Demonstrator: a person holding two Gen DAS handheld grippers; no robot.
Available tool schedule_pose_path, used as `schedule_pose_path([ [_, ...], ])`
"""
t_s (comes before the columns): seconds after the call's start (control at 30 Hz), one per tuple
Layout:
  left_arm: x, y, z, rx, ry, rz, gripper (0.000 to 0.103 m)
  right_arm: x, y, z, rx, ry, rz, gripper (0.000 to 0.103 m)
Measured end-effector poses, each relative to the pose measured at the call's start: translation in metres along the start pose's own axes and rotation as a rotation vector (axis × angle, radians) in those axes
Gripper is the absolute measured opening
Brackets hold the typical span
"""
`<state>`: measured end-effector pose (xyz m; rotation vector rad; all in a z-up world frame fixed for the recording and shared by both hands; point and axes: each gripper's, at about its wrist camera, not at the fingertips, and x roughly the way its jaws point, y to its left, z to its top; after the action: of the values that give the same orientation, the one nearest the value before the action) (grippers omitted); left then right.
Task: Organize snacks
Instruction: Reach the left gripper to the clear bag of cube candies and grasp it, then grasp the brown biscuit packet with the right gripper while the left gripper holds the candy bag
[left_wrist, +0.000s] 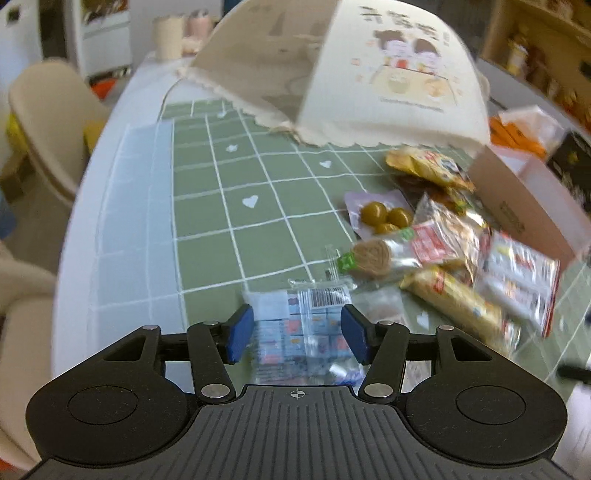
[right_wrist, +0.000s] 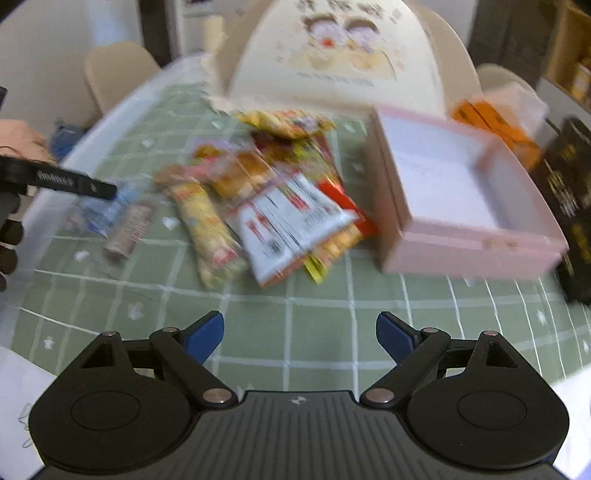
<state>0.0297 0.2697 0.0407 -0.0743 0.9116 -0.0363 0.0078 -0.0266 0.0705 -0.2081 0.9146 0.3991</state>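
Snacks lie heaped on a green grid-patterned tablecloth (left_wrist: 221, 206), beside a pink open-topped box (right_wrist: 476, 236) whose interior shows only its white floor.

Left gripper (left_wrist: 297, 334): jaws partly open, blue pads (left_wrist: 240, 332) standing on either side of a clear packet printed in blue with a barcode (left_wrist: 310, 321). The packet lies between the pads; whether they touch it cannot be told, and it appears to rest on the cloth. In the right wrist view the same gripper (right_wrist: 107, 192) shows as a dark finger reaching to this packet at the left edge of the pile.

Right gripper (right_wrist: 300, 338): jaws wide open, holding nothing, over bare cloth. The pile is ahead of it and well apart; the pink box is ahead and to its right.

Pile contents, left wrist view: a pouch with three olive-green round pieces (left_wrist: 380, 218), a round brown biscuit in clear wrap (left_wrist: 373, 258), a long yellow packet (left_wrist: 458, 302), a white and red packet (left_wrist: 521, 280) lying nearest the box, and a yellow bag (left_wrist: 424, 166) at the far end. The right wrist view is blurred; finer print is unreadable.

Behind the pile stands a cream mesh food cover with a cartoon print (left_wrist: 388, 74). An orange carton (right_wrist: 491, 122) and a black box (right_wrist: 569, 206) lie beyond the pink box.
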Motion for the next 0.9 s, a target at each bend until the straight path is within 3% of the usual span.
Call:
schedule_pose_path([
  [0.17, -0.009, -0.015, 0.001, 0.008, -0.001, 0.031, 0.058, -0.004, -0.005, 0.002, 0.02, -0.016, 0.02, 0.091],
  [0.27, 0.008, -0.035, -0.001, 0.067, 0.053, 0.075, 0.06, -0.005, -0.013, -0.001, 0.036, -0.016, 0.013, 0.091],
  [0.33, 0.015, -0.046, -0.003, 0.107, 0.043, 0.083, 0.077, -0.008, -0.019, -0.004, 0.053, -0.014, 0.018, 0.091],
  [0.37, 0.017, -0.05, -0.003, 0.119, 0.049, 0.073, 0.078, -0.009, -0.022, -0.006, 0.059, -0.015, 0.02, 0.091],
  [0.43, 0.014, -0.05, -0.001, 0.103, 0.043, 0.046, 0.077, -0.01, -0.026, -0.008, 0.07, -0.018, 0.013, 0.091],
  [0.57, 0.01, -0.034, 0.003, 0.071, 0.037, 0.13, 0.073, -0.012, -0.031, -0.018, 0.101, -0.021, 0.004, 0.091],
  [0.7, 0.023, -0.018, 0.007, -0.01, 0.083, 0.088, 0.077, -0.01, -0.025, -0.027, 0.075, 0.002, -0.007, 0.091],
  [0.8, 0.033, -0.015, 0.008, -0.027, 0.072, 0.099, 0.082, -0.008, -0.016, -0.025, 0.051, 0.008, -0.005, 0.091],
  [0.9, 0.033, -0.015, 0.007, -0.026, 0.058, 0.11, 0.077, -0.008, -0.007, -0.016, 0.031, 0.006, 0.019, 0.091],
])
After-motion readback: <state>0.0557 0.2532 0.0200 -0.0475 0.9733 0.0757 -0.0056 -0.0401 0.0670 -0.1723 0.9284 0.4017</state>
